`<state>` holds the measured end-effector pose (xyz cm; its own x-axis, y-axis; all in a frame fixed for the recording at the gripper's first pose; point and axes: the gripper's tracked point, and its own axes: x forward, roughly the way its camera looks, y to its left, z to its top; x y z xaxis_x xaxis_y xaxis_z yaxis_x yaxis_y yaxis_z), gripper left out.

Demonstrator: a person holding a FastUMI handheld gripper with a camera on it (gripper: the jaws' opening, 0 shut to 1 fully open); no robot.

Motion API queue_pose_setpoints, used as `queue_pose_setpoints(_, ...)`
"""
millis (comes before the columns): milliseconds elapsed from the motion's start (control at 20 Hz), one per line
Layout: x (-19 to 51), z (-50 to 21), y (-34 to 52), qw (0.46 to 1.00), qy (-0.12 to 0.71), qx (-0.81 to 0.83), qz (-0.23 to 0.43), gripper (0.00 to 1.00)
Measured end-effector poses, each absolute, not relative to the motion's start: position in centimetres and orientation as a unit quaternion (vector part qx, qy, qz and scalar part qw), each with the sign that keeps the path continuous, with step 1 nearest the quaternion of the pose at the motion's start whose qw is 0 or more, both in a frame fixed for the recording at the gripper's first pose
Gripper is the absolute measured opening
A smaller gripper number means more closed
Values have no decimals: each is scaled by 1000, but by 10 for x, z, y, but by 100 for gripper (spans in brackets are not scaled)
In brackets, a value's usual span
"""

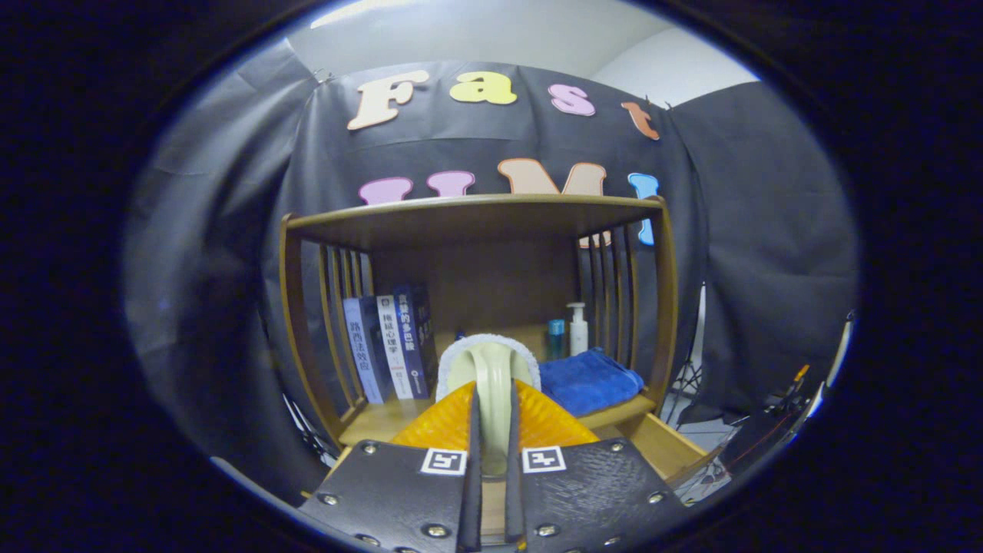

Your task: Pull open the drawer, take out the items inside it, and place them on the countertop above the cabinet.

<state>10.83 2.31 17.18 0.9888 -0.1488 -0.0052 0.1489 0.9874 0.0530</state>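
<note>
Tongs (491, 461) clamped on pale handle of brush (491, 384), both fingers pressing it; orange body just ahead, handle's long axis running straight forward along fingers. Cabinet (476, 307) beyond; its top bench (476, 215) lies above tongs, so next move probably up and forward

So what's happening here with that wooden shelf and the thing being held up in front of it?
A person is working a hand-held gripper, and its two fingers are closed on the pale handle of a brush-like tool with a white fuzzy rim. The tool is held up in front of the wooden cabinet. On the shelf beyond sit some upright books, a folded blue towel and two small bottles. Below the fingers the drawer looks pulled out.
</note>
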Motion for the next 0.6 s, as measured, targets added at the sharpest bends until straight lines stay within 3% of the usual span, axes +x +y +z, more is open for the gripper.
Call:
queue_pose_setpoints(250,161,159,14,991,99,-9,-92,12)
queue_pose_setpoints(600,237,16,21,952,294,-36,-77,13)
